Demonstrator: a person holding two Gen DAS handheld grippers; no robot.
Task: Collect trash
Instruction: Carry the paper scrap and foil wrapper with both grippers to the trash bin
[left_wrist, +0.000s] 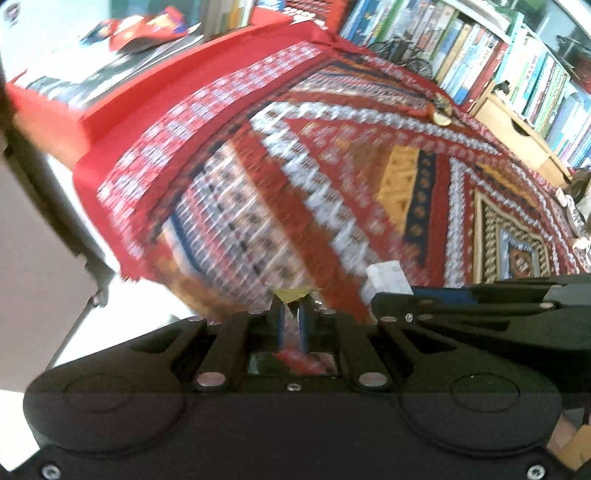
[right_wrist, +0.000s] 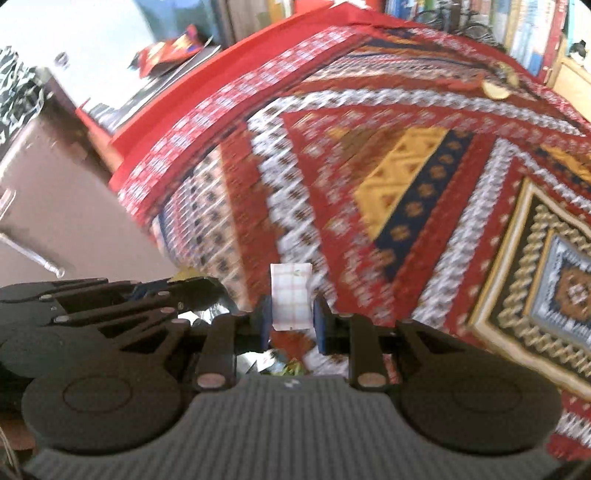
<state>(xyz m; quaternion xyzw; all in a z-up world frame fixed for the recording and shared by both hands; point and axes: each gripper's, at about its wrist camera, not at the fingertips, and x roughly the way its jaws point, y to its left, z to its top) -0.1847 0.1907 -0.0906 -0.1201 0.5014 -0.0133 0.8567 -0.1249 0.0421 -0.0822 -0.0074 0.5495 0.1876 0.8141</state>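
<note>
A patterned red rug fills the floor below you, woven in white, navy and mustard bands, with a plain red border along its far left edge. Beyond its far side a shelf of books runs across the room, with a light wooden drawer unit at its foot on the right. To the far left, a heap of magazines and papers lies just off the rug. Near left in the right wrist view stands a beige cabinet. The whole floor is smeared with blur.

Your left tool points steeply down, its jaws pinched almost together on a small yellowish scrap that peeks out just beyond the tips. Its blue pads stand close and parallel.

Your right tool is closed on a white checked piece of paper, which stands upright between the blue pads, pressed on both sides and rising past the tips. Below it, between the links, some crumpled litter shows, too unclear to name.

The two tools travel side by side, each in the edge of the other's view.
</note>
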